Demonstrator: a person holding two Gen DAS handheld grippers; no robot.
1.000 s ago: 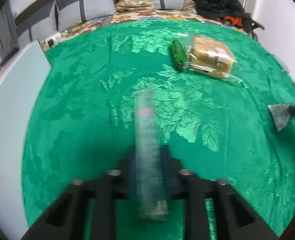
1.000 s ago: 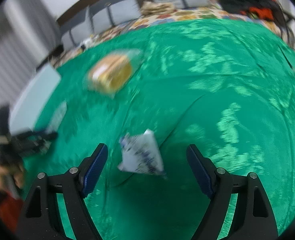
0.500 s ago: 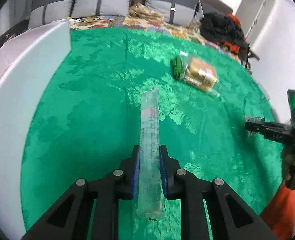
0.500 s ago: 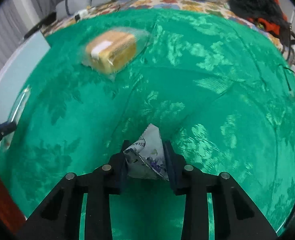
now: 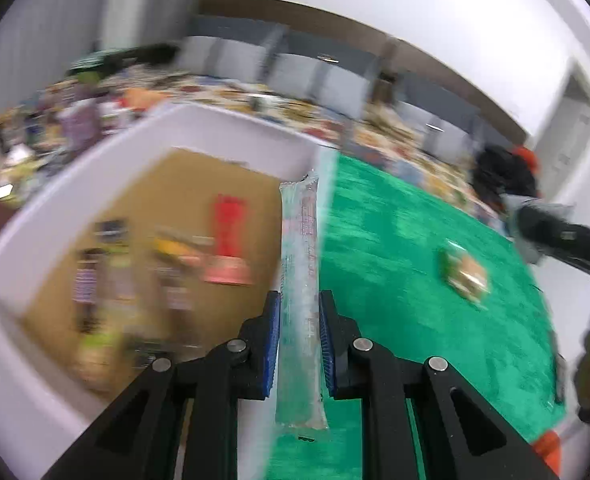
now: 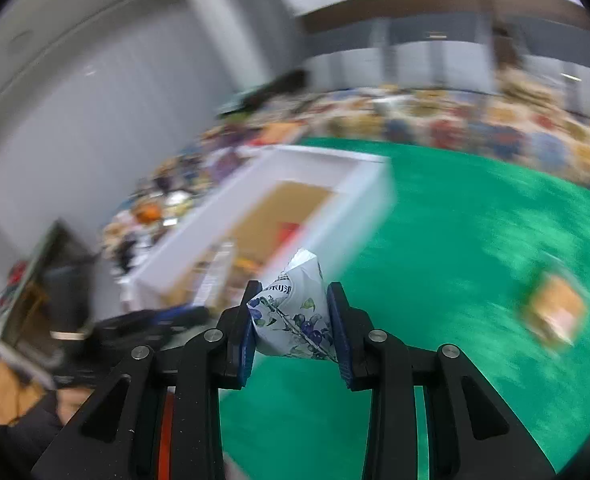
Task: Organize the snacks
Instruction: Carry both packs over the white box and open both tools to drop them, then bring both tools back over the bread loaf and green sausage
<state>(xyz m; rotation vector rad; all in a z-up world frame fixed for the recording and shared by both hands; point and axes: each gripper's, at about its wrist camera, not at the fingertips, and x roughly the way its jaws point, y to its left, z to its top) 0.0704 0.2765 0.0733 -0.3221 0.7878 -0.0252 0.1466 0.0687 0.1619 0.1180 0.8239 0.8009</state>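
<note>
My left gripper (image 5: 299, 308) is shut on a long clear tube-shaped snack pack (image 5: 300, 264) and holds it over the right wall of a white box (image 5: 231, 120). The box has a brown floor and holds several blurred snack packets (image 5: 227, 240). My right gripper (image 6: 293, 300) is shut on a white pouch with a blue flower print (image 6: 295, 312), held above the green cloth. The white box (image 6: 335, 168) lies ahead and left of it. A bagged bread pack (image 5: 465, 276) lies on the cloth; it also shows in the right wrist view (image 6: 555, 312).
A green patterned cloth (image 5: 395, 260) covers the table. The right gripper with its pouch (image 5: 551, 232) shows at the right edge of the left wrist view. A cluttered patterned surface (image 6: 475, 120) and grey cushions lie beyond the table.
Both grippers have lifted and swung left toward the white box. The left one now holds the tube over the box's right wall. The right one still holds the pouch.
</note>
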